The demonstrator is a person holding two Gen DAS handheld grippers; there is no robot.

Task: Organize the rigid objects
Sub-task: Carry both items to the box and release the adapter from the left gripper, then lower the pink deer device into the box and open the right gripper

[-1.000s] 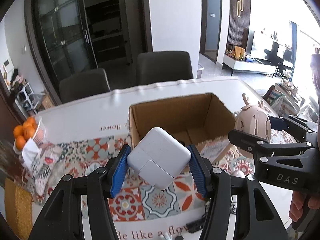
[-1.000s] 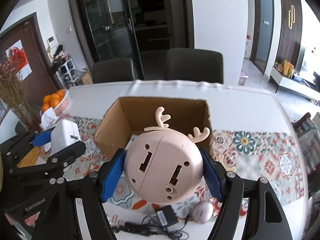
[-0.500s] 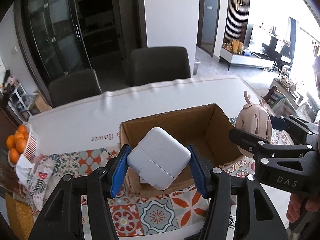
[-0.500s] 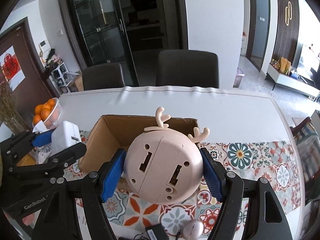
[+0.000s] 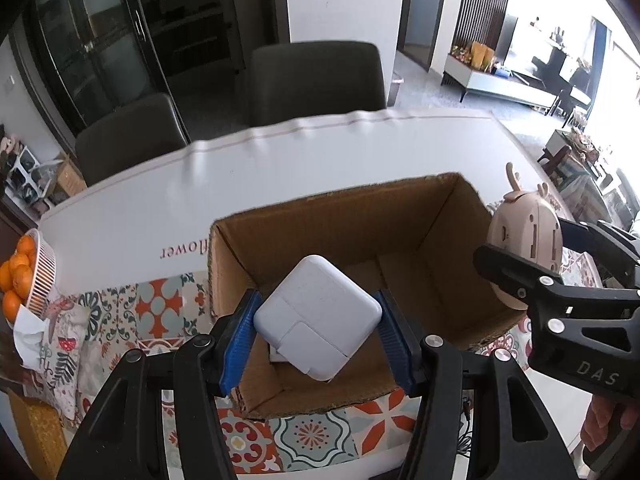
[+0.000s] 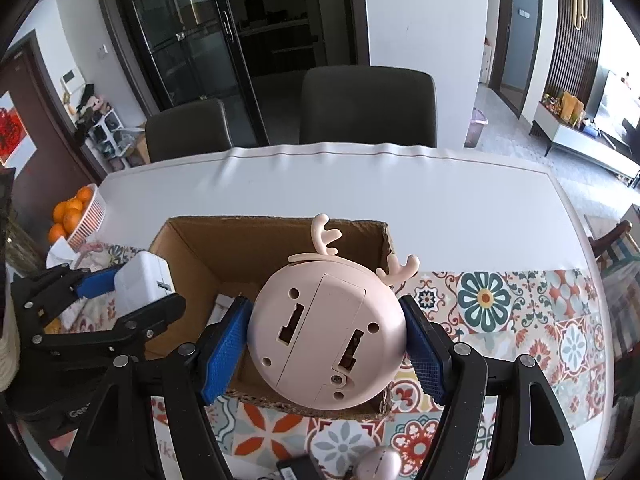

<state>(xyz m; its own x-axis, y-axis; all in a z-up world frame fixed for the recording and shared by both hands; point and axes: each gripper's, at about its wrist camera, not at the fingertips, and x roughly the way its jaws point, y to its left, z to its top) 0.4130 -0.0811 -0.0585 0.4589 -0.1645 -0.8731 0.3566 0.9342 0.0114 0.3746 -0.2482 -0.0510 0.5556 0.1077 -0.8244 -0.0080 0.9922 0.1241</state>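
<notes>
My left gripper (image 5: 318, 338) is shut on a white square power adapter (image 5: 316, 320) and holds it above the near part of an open cardboard box (image 5: 328, 220). My right gripper (image 6: 326, 344) is shut on a round pink deer-shaped gadget with antlers (image 6: 326, 336), its underside toward the camera, above the box's (image 6: 192, 256) near right part. The gadget also shows in the left wrist view (image 5: 524, 236) at the box's right wall. The adapter shows in the right wrist view (image 6: 142, 280) at the box's left wall. Something white lies on the box floor, mostly hidden.
The box stands on a patterned runner (image 6: 520, 312) on a white table (image 6: 360, 188). A basket of oranges (image 5: 24, 268) sits at the left edge. A black adapter (image 6: 294, 470) and a pink mouse (image 6: 378, 466) lie near the front. Two dark chairs (image 5: 316, 76) stand behind.
Both grippers moved forward with their objects, from in front of the box to above its opening. Both grips are unchanged.
</notes>
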